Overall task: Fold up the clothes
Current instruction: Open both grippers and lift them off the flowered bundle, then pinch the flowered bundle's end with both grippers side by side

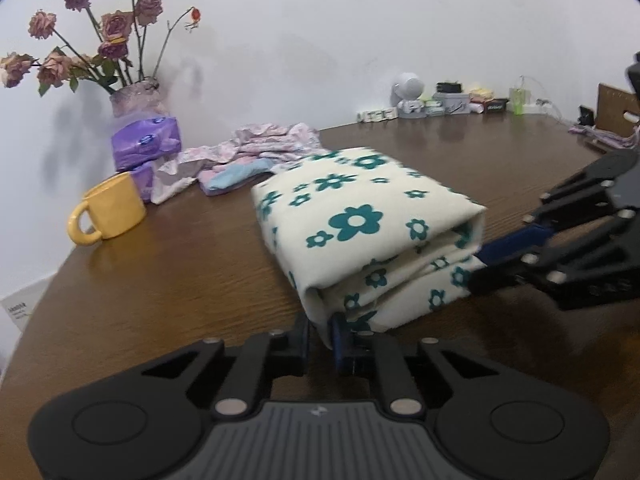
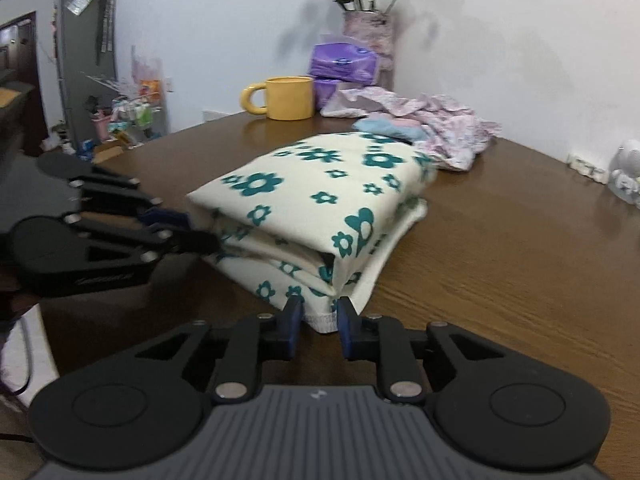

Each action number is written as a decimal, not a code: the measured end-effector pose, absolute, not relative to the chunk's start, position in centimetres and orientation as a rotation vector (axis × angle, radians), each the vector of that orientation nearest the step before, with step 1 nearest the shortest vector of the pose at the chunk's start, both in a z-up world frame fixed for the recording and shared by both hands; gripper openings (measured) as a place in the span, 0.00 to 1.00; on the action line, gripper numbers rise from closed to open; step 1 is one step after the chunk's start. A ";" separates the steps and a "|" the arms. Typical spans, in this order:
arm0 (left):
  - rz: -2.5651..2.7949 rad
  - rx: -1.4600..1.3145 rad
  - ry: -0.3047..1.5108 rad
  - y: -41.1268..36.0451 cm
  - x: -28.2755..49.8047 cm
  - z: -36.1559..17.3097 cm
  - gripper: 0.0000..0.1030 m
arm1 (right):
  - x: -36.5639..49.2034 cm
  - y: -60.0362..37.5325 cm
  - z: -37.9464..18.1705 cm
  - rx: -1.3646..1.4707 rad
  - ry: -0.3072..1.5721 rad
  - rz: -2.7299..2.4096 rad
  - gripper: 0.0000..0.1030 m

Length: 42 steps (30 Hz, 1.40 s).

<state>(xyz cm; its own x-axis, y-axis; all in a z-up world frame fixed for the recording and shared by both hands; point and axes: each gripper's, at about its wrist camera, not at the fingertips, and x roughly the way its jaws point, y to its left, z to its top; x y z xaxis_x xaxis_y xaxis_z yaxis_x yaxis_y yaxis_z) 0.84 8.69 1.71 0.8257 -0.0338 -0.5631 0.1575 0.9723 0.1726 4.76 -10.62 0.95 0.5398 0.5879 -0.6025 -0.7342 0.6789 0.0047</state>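
Folded cream cloth (image 1: 360,232) with teal flowers at table (image 1: 168,272) centre, left gripper (image 1: 320,334) pinching its near corner, right gripper (image 2: 318,322) narrow around another corner hem, yellow mug (image 1: 112,210) at 10 o'clock, no readable writing.

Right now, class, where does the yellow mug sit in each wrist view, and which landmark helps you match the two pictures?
Left wrist view: the yellow mug stands at the left, handle toward the camera.
Right wrist view: the mug stands at upper centre, handle to the left.
Shared landmark: the purple tissue pack just behind it.
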 end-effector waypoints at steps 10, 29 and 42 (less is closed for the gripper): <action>0.002 0.070 0.634 13.5 2.7 2.4 0.19 | 5.4 -11.7 1.8 -0.142 0.639 0.828 0.33; -0.138 -0.640 0.607 15.3 1.8 4.0 0.60 | 21.7 -11.9 3.1 0.208 0.695 0.835 0.39; -0.096 -0.727 0.666 21.0 5.9 2.8 0.29 | 18.3 -14.5 1.4 0.393 0.876 0.894 0.18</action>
